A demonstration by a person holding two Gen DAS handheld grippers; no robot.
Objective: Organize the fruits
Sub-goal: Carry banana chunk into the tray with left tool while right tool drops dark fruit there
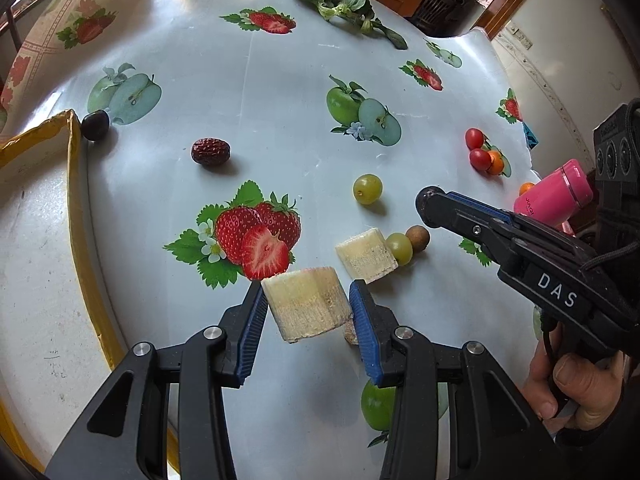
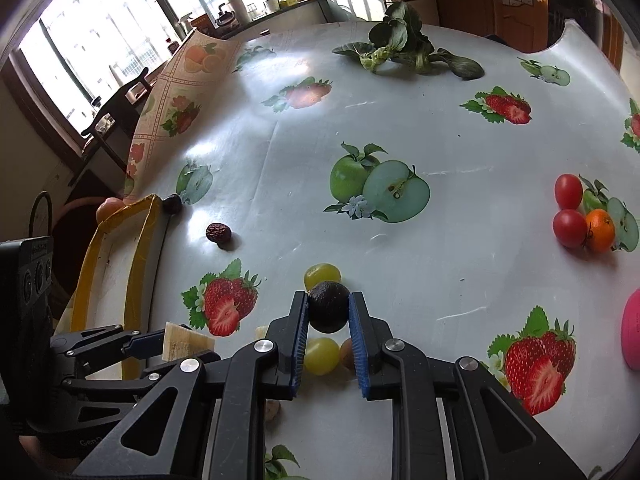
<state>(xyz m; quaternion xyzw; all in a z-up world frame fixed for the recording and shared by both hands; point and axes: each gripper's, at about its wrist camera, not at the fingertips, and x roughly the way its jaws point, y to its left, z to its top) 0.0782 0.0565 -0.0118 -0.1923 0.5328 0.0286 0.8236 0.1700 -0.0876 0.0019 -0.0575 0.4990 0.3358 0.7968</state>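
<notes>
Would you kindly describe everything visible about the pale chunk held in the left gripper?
The pale yellow, fibrous cut chunk, perhaps sugarcane, is a short, roughly cylindrical piece with a flat cut top and a pinkish rim. It is clamped between the blue ribbed pads of the left gripper, tilted slightly, and appears lifted above the fruit-print tablecloth. Nothing else touches it.

Two black handheld grippers with blue-padded fingers

The left gripper (image 1: pixel 308 308) has matte black linkage arms with triangular cut-outs, round silver pivot screws, and ribbed blue pads lining the inner faces of its fingers (image 1: pixel 366 320). The right gripper (image 2: pixel 328 312) is built the same way (black frame, silver screws, blue ridged pads); seen from the left wrist camera, its pistol-style body carries white letters "DAS", a small silver screw on the side, and a rounded black tip. A black braided cord loops near its rear. The person's right hand (image 1: pixel 576 384) emerges from a dark sleeve.
</notes>
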